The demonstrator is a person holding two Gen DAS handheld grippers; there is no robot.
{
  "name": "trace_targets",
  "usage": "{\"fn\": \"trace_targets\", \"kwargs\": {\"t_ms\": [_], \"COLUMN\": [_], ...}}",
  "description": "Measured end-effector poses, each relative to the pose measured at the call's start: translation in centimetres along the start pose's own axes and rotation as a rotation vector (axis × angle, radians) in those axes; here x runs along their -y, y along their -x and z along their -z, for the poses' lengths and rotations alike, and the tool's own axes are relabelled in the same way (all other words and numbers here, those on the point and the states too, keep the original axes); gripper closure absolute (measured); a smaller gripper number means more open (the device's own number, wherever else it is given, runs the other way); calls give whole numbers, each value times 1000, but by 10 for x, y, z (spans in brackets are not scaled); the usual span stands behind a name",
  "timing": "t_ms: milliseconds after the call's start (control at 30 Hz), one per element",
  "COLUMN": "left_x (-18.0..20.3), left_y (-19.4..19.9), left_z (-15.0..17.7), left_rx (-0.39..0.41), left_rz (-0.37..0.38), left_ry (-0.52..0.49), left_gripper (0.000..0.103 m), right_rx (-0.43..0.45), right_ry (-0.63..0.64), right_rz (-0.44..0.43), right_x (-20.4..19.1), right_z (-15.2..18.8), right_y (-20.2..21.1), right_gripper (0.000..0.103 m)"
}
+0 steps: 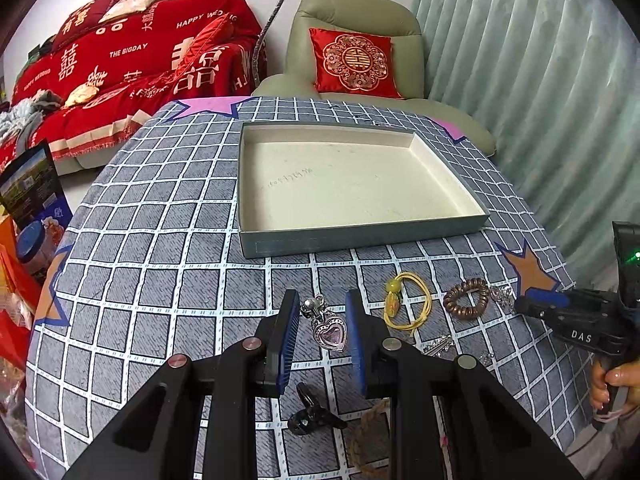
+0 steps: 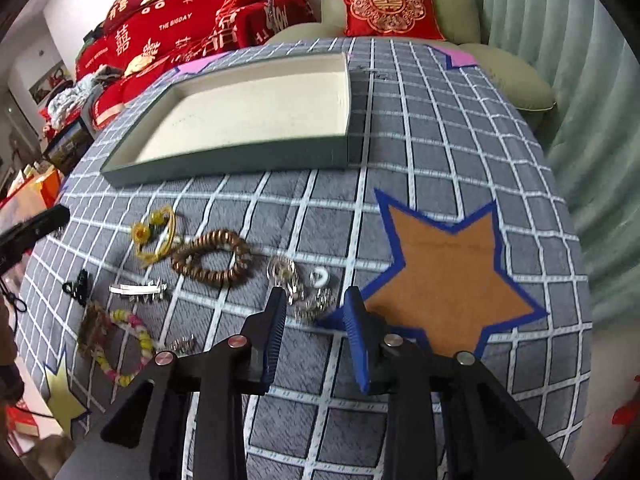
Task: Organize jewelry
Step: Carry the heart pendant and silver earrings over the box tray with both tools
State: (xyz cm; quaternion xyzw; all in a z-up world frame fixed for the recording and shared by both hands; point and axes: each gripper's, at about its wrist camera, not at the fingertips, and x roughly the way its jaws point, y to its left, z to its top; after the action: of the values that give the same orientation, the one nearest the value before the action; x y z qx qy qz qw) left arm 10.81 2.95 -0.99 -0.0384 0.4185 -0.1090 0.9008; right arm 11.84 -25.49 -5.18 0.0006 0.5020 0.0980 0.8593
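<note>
A silver pendant with a pink heart stone (image 1: pixel 332 334) lies on the checked cloth between the blue pads of my left gripper (image 1: pixel 323 304). A gap shows on its left side, so the jaws stand open around it. My right gripper (image 2: pixel 315 300) points down at a tangle of silver pieces (image 2: pixel 308 306) beside a white ring (image 2: pixel 320 278); its pads are apart and not pressing on them. In the left wrist view that gripper (image 1: pixel 540 304) comes in from the right, held by a hand (image 1: pixel 612 384). The shallow grey box (image 1: pixel 360 236) with a cream floor holds nothing.
Between the grippers lie a yellow cord bracelet (image 2: pixel 156 236), a brown coil hair tie (image 2: pixel 212 256), a silver hair clip (image 2: pixel 138 290), a black claw clip (image 2: pixel 78 286) and a pastel bead bracelet (image 2: pixel 132 344). An orange star patch (image 2: pixel 448 280) lies right. Armchair and red sofa stand behind.
</note>
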Motion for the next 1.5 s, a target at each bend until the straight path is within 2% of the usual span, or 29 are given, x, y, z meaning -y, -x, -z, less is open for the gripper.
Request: {"fn": "trace_targets", "kwargs": {"t_ms": [67, 100, 167, 333, 500, 700, 900, 967, 1033, 1167, 1267, 1500], "left_x": [2, 3, 4, 5, 7, 10, 12, 12, 12, 11, 11, 10], "left_y": [0, 0, 0, 3, 10, 31, 44, 40, 28, -16, -52, -119], "left_z": [0, 0, 1, 0, -10, -42, -98, -116, -130, -143, -143, -138], "left_rx": [1, 0, -1, 0, 3, 33, 41, 48, 61, 52, 34, -25], "left_rz": [0, 2, 1, 1, 19, 53, 86, 103, 88, 68, 18, -82], "left_ry": [-3, -1, 0, -4, 2, 7, 30, 44, 51, 56, 42, -21], "left_gripper": [69, 69, 69, 69, 69, 69, 69, 69, 69, 69, 69, 69], "right_rx": [-10, -18, -13, 21, 81, 155, 208, 231, 247, 239, 187, 93], "right_ry": [9, 8, 11, -13, -86, -92, -67, -43, -19, -4, -30, -63], "right_rz": [7, 12, 43, 43, -32, -151, -268, -269, -246, -226, -219, -179], "right_x": [-2, -3, -4, 0, 12, 4, -11, -18, -24, -33, -33, -26], "right_z": [3, 5, 6, 12, 0, -45, -110, -133, -155, -185, -198, -201], "right_y": [-4, -7, -10, 2, 31, 71, 110, 117, 117, 87, 43, -44], "right_gripper": [73, 81, 91, 91, 91, 91, 91, 91, 91, 91, 91, 91]}}
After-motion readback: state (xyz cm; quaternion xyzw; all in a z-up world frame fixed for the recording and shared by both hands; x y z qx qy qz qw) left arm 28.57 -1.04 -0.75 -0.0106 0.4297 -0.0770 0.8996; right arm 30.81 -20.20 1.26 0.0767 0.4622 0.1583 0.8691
